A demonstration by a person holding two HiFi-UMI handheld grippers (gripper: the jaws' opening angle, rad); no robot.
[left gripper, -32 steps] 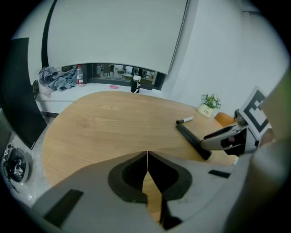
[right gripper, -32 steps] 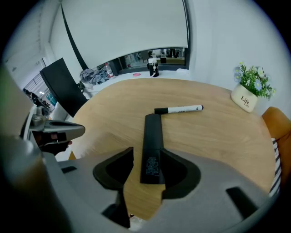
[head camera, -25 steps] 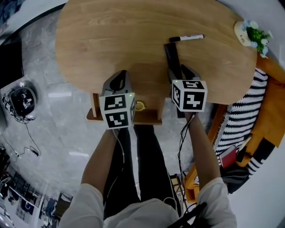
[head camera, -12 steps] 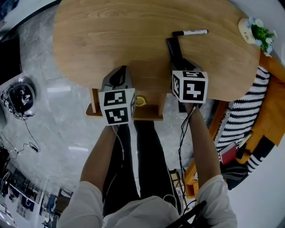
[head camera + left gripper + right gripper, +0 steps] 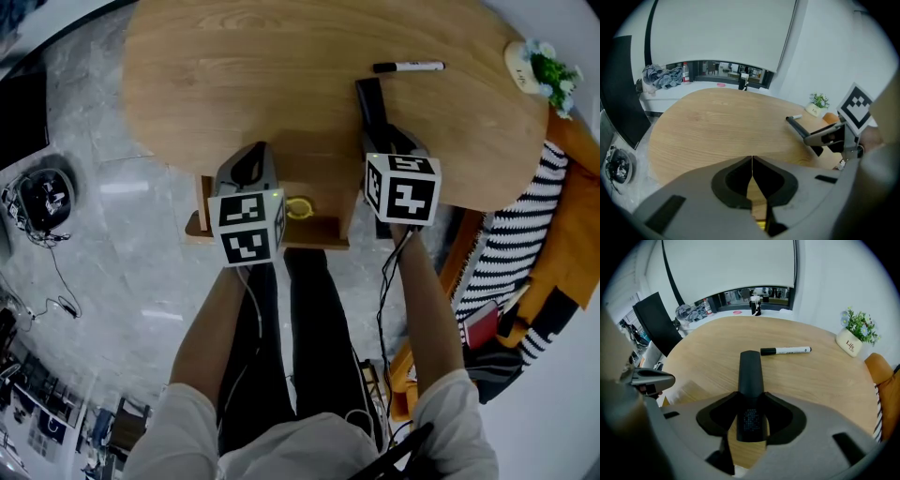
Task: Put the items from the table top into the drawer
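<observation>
1. The left gripper point(image 5: 752, 161) is clenched, its jaw tips meeting in a thin line with nothing visible between them. It sits low at the near edge of the table point(image 5: 708, 126), over the drawer.
2. The drawer point(image 5: 202, 230) stands pulled out under the table's front edge. A yellow ring point(image 5: 300, 207), possibly a roll of tape, already lies inside it, just right of the left gripper.
3. The right gripper point(image 5: 751, 398) points down onto the table top with a long black remote-like bar point(image 5: 750, 373) lying between its jaws. The jaws are closing round it. A strip of wood shows beside the bar, so the pads do not appear to press on it yet, and the bar rests flat on the table.
4. Beyond the bar a marker pen point(image 5: 786, 351) lies crosswise on the table, well apart from the drawer and untouched.
5. The step in hand looks like the pick-up of the black bar. The next move calls for a firm squeeze on its near end, a lift, and a short carry left and down into the open drawer beside the yellow ring. The bar is long and would be held near one end, so it may tip. The marker is left for afterwards.
6. Writing: the small white plant pot point(image 5: 848, 343) at the far right reads "Life", with smaller print below that is too small to read. The marker's barrel print and the bar's dotted patch give nothing legible.
</observation>
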